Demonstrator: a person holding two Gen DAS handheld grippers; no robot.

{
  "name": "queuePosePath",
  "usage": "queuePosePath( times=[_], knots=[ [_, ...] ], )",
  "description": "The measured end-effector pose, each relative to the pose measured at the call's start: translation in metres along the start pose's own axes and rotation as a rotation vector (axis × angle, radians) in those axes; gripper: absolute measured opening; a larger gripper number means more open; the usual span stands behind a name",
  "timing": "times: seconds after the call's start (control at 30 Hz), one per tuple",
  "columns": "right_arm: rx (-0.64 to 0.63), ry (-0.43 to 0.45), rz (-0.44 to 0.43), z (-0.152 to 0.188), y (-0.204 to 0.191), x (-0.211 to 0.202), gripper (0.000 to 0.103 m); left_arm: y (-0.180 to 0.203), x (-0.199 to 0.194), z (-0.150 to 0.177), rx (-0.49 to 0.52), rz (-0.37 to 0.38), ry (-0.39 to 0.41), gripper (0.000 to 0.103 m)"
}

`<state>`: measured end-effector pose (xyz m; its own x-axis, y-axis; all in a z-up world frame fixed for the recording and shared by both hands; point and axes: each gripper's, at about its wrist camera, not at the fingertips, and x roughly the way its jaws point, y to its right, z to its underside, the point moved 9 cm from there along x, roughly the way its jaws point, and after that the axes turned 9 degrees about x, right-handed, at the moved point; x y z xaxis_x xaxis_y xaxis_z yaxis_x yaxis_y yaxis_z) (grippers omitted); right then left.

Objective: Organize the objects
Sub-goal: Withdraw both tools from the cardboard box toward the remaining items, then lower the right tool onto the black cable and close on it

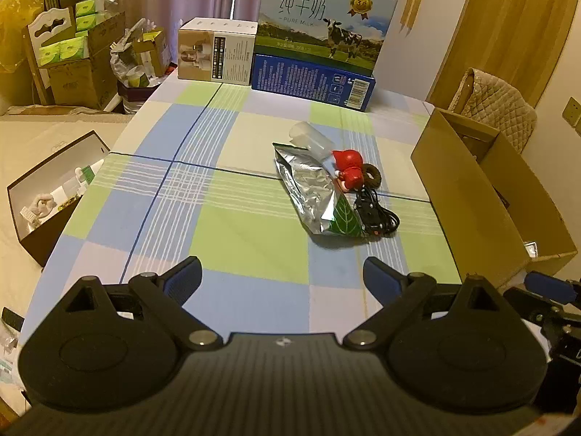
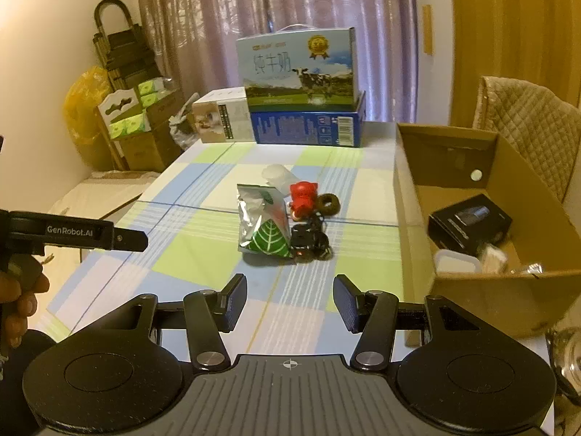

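Both grippers empty, fingers spread: left gripper, right gripper. Foil pouch lies ahead of right fingers, red figurine touching its far right edge. Cardboard box right of fingers. Suggest pinching pouch's free near edge, avoiding black cable.

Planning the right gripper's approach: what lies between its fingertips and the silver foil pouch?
Only bare checked tablecloth lies between the open right gripper and the silver foil pouch, as the right wrist view shows.
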<state>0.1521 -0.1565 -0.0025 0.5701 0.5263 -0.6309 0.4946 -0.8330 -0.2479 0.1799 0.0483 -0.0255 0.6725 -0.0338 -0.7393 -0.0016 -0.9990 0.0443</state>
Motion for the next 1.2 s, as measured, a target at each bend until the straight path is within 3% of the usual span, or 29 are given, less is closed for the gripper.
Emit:
queuePosePath(
  times=[0.37,0.87,1.03,1.2],
  knots=[
    [-0.020,-0.034,0.009,-0.012,0.010,0.068,0.050,-0.005,0.050,-0.019,0.013,0.013,-0.038,0.094],
    [-0.019,-0.085,0.065,-0.020,0.043,0.170,0.050,-0.007,0.147,-0.042,0.053,0.052,-0.084,0.094],
    [-0.026,-0.075,0.073,-0.033,0.048,0.197,0.034,-0.007,0.171,-0.049,0.058,0.072,-0.078,0.094],
    [-0.031,-0.118,0.088,-0.035,0.057,0.228,0.030,-0.009,0.183,-0.056,0.059,0.081,-0.057,0.094]
  ],
)
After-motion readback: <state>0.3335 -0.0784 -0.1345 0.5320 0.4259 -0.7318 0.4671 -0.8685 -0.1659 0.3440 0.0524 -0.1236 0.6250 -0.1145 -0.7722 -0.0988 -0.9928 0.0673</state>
